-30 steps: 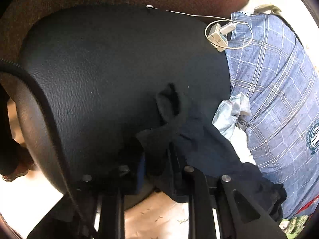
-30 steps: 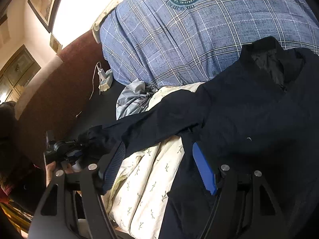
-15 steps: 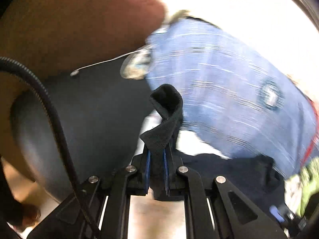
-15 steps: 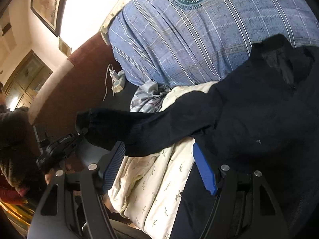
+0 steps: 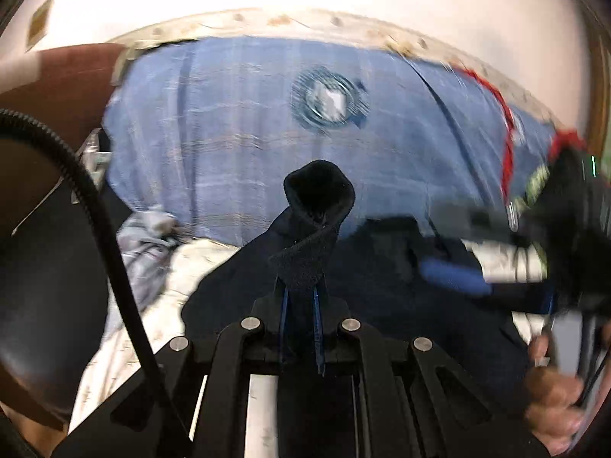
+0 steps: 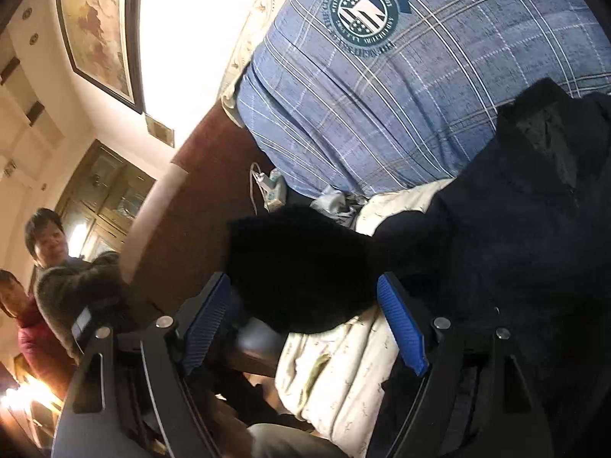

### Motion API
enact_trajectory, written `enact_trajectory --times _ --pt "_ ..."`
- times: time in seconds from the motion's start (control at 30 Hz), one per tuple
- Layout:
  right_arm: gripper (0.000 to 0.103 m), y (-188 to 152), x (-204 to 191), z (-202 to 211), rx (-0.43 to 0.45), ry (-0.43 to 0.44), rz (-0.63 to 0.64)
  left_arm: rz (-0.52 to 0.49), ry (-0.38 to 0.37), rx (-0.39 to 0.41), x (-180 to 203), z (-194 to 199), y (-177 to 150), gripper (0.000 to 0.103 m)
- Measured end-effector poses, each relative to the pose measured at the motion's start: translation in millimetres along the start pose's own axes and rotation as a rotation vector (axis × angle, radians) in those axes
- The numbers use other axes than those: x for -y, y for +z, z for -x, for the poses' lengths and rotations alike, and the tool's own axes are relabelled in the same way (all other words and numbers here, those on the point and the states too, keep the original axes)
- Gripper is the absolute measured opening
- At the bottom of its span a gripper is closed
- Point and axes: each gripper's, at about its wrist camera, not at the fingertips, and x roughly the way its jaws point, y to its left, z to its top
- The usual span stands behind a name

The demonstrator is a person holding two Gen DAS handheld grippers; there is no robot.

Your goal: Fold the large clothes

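Observation:
A dark navy jacket [image 6: 515, 236] lies spread on the bed, collar at the upper right. My left gripper [image 5: 299, 305] is shut on the jacket's sleeve cuff [image 5: 319, 198], which stands up out of the jaws. In the right wrist view the lifted sleeve [image 6: 301, 267] hangs dark in front of my right gripper [image 6: 305, 320], which is open with nothing between its blue pads [image 6: 401, 328]. My right gripper also shows blurred at the right of the left wrist view [image 5: 458, 278].
A blue plaid quilt with a round emblem [image 6: 401, 76] is piled behind the jacket. A cream floral sheet [image 6: 336, 366] lies beneath. A crumpled grey cloth [image 5: 149, 244] and a white charger [image 6: 273, 187] lie at the left. Two people [image 6: 49, 252] stand at the far left.
My left gripper has carried the sleeve cuff up and to the right, over the jacket body toward my right gripper. The right gripper has stayed open and shifted slightly.

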Motion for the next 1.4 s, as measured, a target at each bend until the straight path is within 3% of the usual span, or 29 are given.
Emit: enact_trajectory --times 0.23,0.3,0.4,0.47,0.5,0.63,0.67,0.73,0.77,0.8,0.9,1.0,1.1,1.23,1.3,1.4 --pt "0.080 11.8 32.0 -9.5 -0.081 -0.075 -0.065 -0.129 -0.023 -0.086 60.1 -35.3 -35.8 0.009" --pt "0.076 8.6 44.1 -13.1 -0.101 -0.089 -0.082 -0.160 -0.030 -0.101 70.9 -41.4 -44.8 0.009" --pt "0.050 3.7 60.5 -19.4 -0.149 -0.102 -0.105 -0.213 -0.012 -0.104 85.6 -44.7 -56.1 0.009" --pt "0.022 0.5 66.2 -18.7 -0.171 -0.124 -0.092 -0.235 -0.008 -0.105 91.1 -45.4 -60.3 0.009" --pt "0.015 -0.7 68.5 -15.9 -0.175 -0.129 -0.091 -0.240 -0.016 -0.107 94.2 -46.0 -61.1 0.009" --pt "0.012 1.0 68.5 9.2 -0.134 -0.110 -0.082 -0.247 -0.068 -0.079 108.9 -35.9 -54.0 0.009" --pt "0.011 2.4 67.3 20.3 -0.111 -0.099 -0.080 -0.244 -0.100 -0.075 113.3 -32.5 -51.2 0.011" --pt "0.011 4.0 66.8 38.2 -0.070 -0.087 -0.084 -0.225 -0.191 -0.072 117.4 -21.7 -44.7 0.025" --pt "0.011 5.4 68.5 50.9 -0.042 -0.080 -0.090 -0.204 -0.232 -0.073 115.6 -17.7 -43.7 0.046" --pt "0.011 6.4 69.8 58.1 -0.021 -0.075 -0.095 -0.179 -0.284 -0.072 111.7 -13.3 -43.5 0.063" --pt "0.010 9.1 80.0 81.3 0.035 -0.079 -0.123 -0.078 -0.394 -0.078 87.0 -2.5 -46.0 0.088" --pt "0.010 7.4 90.5 101.2 0.080 -0.074 -0.156 0.125 -0.400 -0.138 31.6 -16.9 -55.4 0.091" --pt "0.010 6.4 97.1 113.2 0.103 -0.057 -0.179 0.399 -0.344 -0.273 -33.2 -64.2 -77.8 0.091" --pt "0.010 6.9 98.1 111.8 0.105 -0.037 -0.190 0.731 -0.362 -0.397 -92.4 -124.9 -122.5 0.088" --pt "0.010 6.4 94.7 110.8 0.100 -0.034 -0.186 0.844 -0.389 -0.401 -106.8 -140.8 -134.7 0.087" --pt "0.010 5.1 93.2 112.9 0.104 -0.039 -0.177 0.898 -0.394 -0.385 -110.3 -149.4 -136.9 0.086"
